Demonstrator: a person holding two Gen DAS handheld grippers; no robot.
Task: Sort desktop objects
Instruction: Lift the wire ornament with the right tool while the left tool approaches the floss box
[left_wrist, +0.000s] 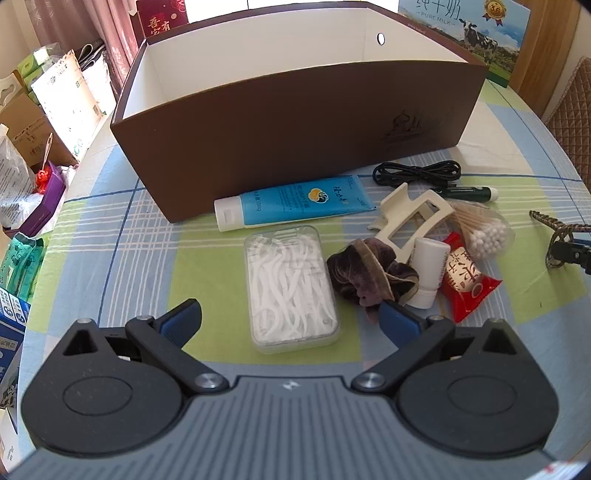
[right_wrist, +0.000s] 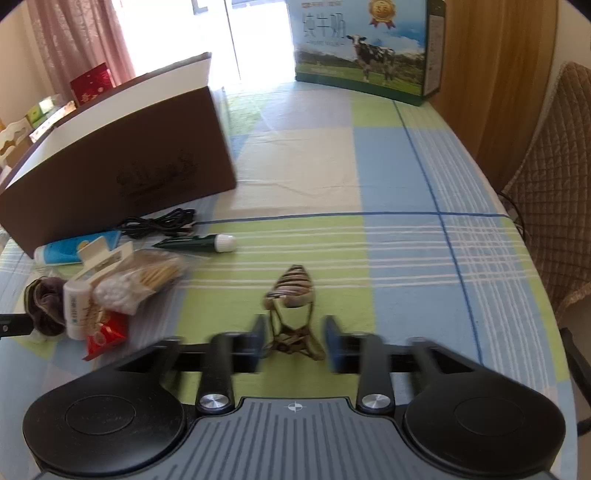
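Two sets of fingers, both parted: my right gripper straddles the striped hair clip on the tabletop, pads not pressing. Next, I judge, close, lift, carry to the brown box. My left gripper hovers empty over the floss box.

A checked tablecloth bears a brown box and floss-pick case.

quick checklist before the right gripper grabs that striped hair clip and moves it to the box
1. Hair clip between the right gripper's jaws: ok.
2. Jaws closed on it: not ok, gaps on both sides.
3. Clip clear of the other clutter: ok, it lies alone.
4. Brown box open on top: ok.
5. Left gripper out of the way: ok, open over the floss pick case.
6. Room on the box floor: cannot tell.
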